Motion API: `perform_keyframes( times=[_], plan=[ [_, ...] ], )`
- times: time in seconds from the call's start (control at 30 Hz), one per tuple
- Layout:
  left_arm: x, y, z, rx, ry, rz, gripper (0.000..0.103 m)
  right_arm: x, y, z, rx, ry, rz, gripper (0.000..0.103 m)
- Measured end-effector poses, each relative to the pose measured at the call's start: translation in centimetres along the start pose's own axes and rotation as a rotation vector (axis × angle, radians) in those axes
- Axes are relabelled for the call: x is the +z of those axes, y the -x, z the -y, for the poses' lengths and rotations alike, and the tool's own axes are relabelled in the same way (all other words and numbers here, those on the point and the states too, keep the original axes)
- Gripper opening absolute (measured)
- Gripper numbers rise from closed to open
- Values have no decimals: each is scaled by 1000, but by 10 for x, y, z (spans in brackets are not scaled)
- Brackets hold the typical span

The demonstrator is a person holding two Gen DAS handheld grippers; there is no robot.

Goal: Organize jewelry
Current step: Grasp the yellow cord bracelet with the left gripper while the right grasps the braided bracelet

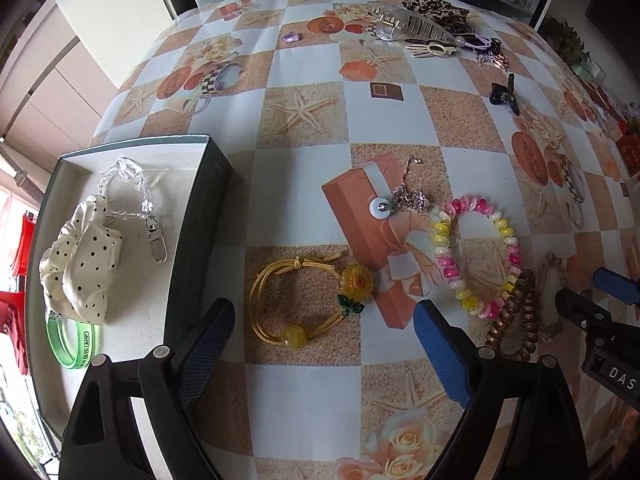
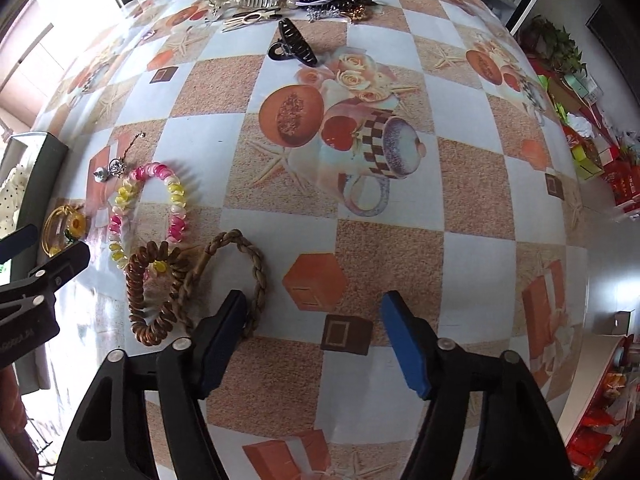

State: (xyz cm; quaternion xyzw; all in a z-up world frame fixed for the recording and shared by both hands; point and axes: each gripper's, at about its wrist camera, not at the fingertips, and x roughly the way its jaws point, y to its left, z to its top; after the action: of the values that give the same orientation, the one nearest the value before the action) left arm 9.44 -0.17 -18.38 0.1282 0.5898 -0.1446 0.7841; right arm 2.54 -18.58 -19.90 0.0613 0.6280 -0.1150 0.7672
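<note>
- Bright daylight throughout, pouring in from the left of the table.
- Blown-out white glare on the table's left edge in the right wrist view, washing out the checked pattern there.
- Soft, short shadows to the right of the green box wall and under the yellow cord bracelet.
- Strong fisheye bulge: table squares curved, corners cut off by black vignette.
- Sharp at the table's centre; smeared and dim toward the far clutter of hair clips.
- Faint sheen across the glossy cloth near the table's far end.
</note>
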Motion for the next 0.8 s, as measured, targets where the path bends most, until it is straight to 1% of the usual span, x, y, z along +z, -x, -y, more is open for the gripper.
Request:
perform_keyframes(
  times=[0.07, 0.13, 0.23, 0.3, 0.33, 0.37, 0.4, 0.43, 0.47, 0.5, 0.53, 0.57, 0.6, 0.63, 0.67, 0.7, 0.73, 0.8],
  plan=[
    [1, -5, -1, -3, 2, -11, 94, -1, 0, 6, 2, 1, 1, 65],
    [2, -7, -2, -20, 11, -9, 94, 1, 3, 7, 1, -1, 2, 62],
    [3, -9, -2, -24, 11, -4, 94, 2, 5, 11, 5, 4, 5, 57],
    [6, -10, -5, -28, 10, -5, 93, 2, 7, 9, 9, 13, 7, 50],
    [5, -10, -5, -37, 10, -4, 90, 3, 8, 6, 11, 22, 7, 47],
    [5, -9, -4, -43, 8, -3, 87, 3, 8, 3, 14, 31, 7, 40],
    [5, -8, -3, -52, 4, 1, 79, 4, 9, 1, 16, 40, 7, 33],
    [5, -6, -2, -56, -4, 3, 72, 4, 9, 0, 18, 44, 7, 28],
    [6, -5, 0, -61, -10, 5, 67, 3, 10, 0, 20, 45, 6, 21],
    [6, -3, 2, -69, -15, 6, 59, 3, 10, -1, 21, 43, 5, 15],
    [6, -2, 3, -76, -19, 6, 52, 3, 10, 0, 22, 40, 4, 13],
    [6, -1, 3, -82, -24, 6, 47, 3, 10, 1, 23, 35, 3, 8],
    [6, 1, 4, -85, -29, 9, 34, 2, 10, 2, 25, 30, 3, 7],
    [7, 2, 5, -89, -34, 10, 19, 4, 8, 1, 30, 22, 2, 7],
    [6, 3, 4, -104, -34, 7, 11, 5, 7, 0, 36, 13, 0, 7],
    [6, 4, 3, -128, -28, 1, 6, 7, 6, 0, 47, 2, -2, 7],
    [6, 6, 2, -148, -20, 0, 5, 7, 6, 2, 64, -15, -4, 7],
    [3, 12, 1, -165, -16, 9, 5, 6, 6, 8, 102, -57, -15, 6]
  ],
)
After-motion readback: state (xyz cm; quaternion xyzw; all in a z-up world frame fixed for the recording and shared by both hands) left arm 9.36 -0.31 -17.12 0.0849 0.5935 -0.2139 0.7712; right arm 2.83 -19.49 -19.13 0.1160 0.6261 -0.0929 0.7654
